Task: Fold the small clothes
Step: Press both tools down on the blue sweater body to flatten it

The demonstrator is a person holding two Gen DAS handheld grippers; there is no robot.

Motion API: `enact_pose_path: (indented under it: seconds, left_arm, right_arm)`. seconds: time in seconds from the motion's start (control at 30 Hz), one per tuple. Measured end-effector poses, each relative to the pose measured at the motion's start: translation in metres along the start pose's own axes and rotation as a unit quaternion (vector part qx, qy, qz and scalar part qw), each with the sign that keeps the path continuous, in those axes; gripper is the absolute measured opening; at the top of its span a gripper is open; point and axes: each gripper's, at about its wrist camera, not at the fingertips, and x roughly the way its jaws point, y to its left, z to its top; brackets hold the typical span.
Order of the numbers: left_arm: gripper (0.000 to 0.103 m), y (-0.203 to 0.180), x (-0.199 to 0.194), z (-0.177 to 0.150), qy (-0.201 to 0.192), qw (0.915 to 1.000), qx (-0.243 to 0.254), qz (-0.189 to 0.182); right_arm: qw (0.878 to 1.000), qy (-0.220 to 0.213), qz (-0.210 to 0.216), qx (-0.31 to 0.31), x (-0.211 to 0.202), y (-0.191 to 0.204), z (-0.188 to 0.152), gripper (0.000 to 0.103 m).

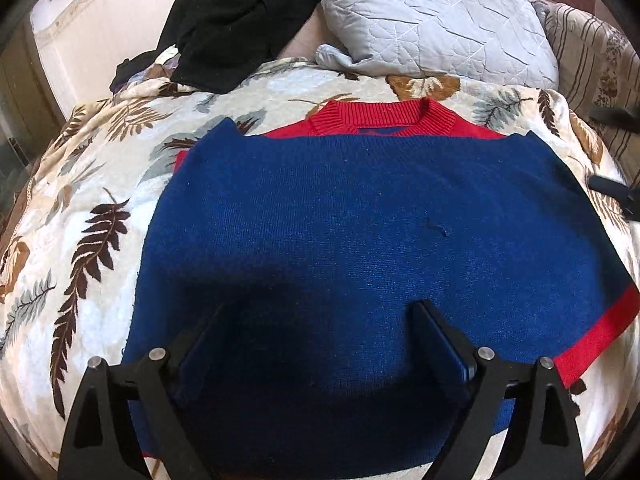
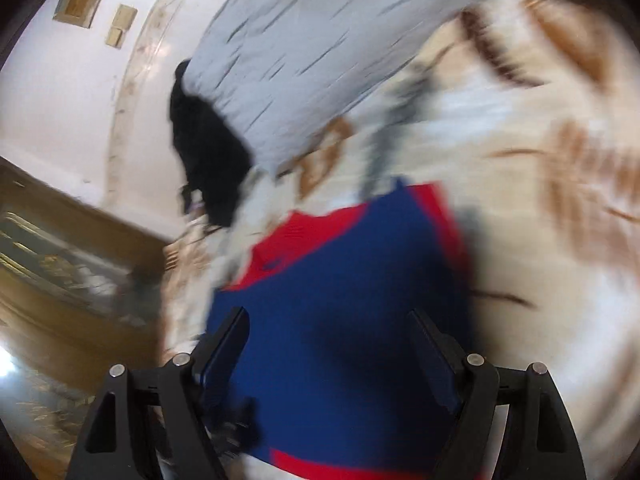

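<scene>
A small blue knit sweater (image 1: 360,216) with a red collar (image 1: 384,116) and a red hem band (image 1: 600,336) lies flat on a leaf-patterned bedspread (image 1: 80,240). My left gripper (image 1: 320,312) is open and empty, its fingers spread just above the sweater's near part. My right gripper (image 2: 326,316) is open and empty over the same sweater (image 2: 340,320); the right wrist view is blurred by motion. The right gripper's black fingertips (image 1: 612,188) show at the right edge of the left wrist view.
A grey quilted pillow (image 1: 432,16) and a pile of black clothing (image 1: 232,20) lie at the far end of the bed. A striped cushion (image 1: 592,52) is at the far right. A white wall (image 2: 60,88) and wooden furniture (image 2: 60,272) stand to the left.
</scene>
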Motion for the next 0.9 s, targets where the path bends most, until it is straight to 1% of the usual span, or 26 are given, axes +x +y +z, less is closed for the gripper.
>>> enact_pose_path:
  seconds: [0.03,0.07,0.1,0.13,0.2,0.27,0.4,0.5,0.57,0.63,0.67,0.73,0.77,0.8,0.9]
  left_arm:
    - [0.093,-0.001,0.001,0.001,0.001,1.0000,-0.001,0.000]
    - [0.093,-0.001,0.001,0.001,0.002,1.0000,-0.003,-0.001]
    - [0.093,-0.003,0.001,0.001,0.003,1.0000,-0.003,-0.001]
    - [0.093,-0.002,0.002,0.001,0.003,1.0000,-0.002,-0.001]
    - [0.094,-0.001,0.001,0.001,0.003,1.0000,-0.003,-0.004]
    - [0.095,-0.001,0.002,0.001,0.003,1.0000,-0.003,-0.004]
    - [0.095,0.000,0.002,0.000,0.002,1.0000,-0.003,-0.005]
    - [0.095,0.000,0.002,0.001,0.004,1.0000,-0.004,-0.006]
    - [0.095,0.000,0.002,0.001,0.007,0.9999,-0.005,-0.006]
    - [0.095,0.001,0.001,0.003,0.013,0.9999,-0.006,-0.007]
    - [0.095,0.001,-0.001,0.003,0.017,0.9998,-0.007,-0.006]
    - [0.095,0.001,-0.005,0.004,0.023,0.9997,-0.006,-0.005]
    - [0.095,0.003,-0.012,0.004,0.023,0.9997,-0.009,-0.004]
    - [0.095,0.004,-0.019,0.004,0.017,0.9997,-0.015,-0.007]
    - [0.095,0.006,-0.039,0.002,-0.015,0.9992,-0.029,-0.026]
  right_arm:
    - [1.000,0.009,-0.015,0.003,0.013,-0.006,0.009,0.083]
    - [0.999,0.008,-0.047,0.017,0.023,-0.014,0.015,0.083]
    - [0.997,0.004,-0.067,0.042,0.030,-0.026,0.020,0.083]
    - [0.997,-0.009,-0.046,0.061,0.031,-0.034,0.024,0.083]
    - [0.997,-0.019,-0.050,0.056,0.027,-0.028,0.026,0.083]
    - [0.997,-0.023,-0.058,0.034,0.019,-0.017,0.019,0.083]
    - [0.998,-0.029,-0.046,0.022,-0.002,-0.005,-0.020,0.083]
    - [0.999,-0.029,-0.009,0.028,-0.030,0.006,-0.071,0.083]
    - [0.999,-0.028,0.012,0.042,-0.046,0.008,-0.114,0.083]
    - [0.997,-0.033,0.024,0.069,-0.055,0.001,-0.151,0.083]
    - [0.996,-0.030,0.021,0.086,-0.054,-0.006,-0.166,0.083]
    - [0.992,-0.030,0.014,0.121,-0.052,-0.025,-0.183,0.083]
    - [0.989,-0.039,0.025,0.139,-0.053,-0.033,-0.186,0.083]
    - [0.987,-0.048,0.031,0.148,-0.054,-0.036,-0.185,0.083]
    - [0.984,-0.086,0.021,0.155,-0.061,-0.037,-0.172,0.084]
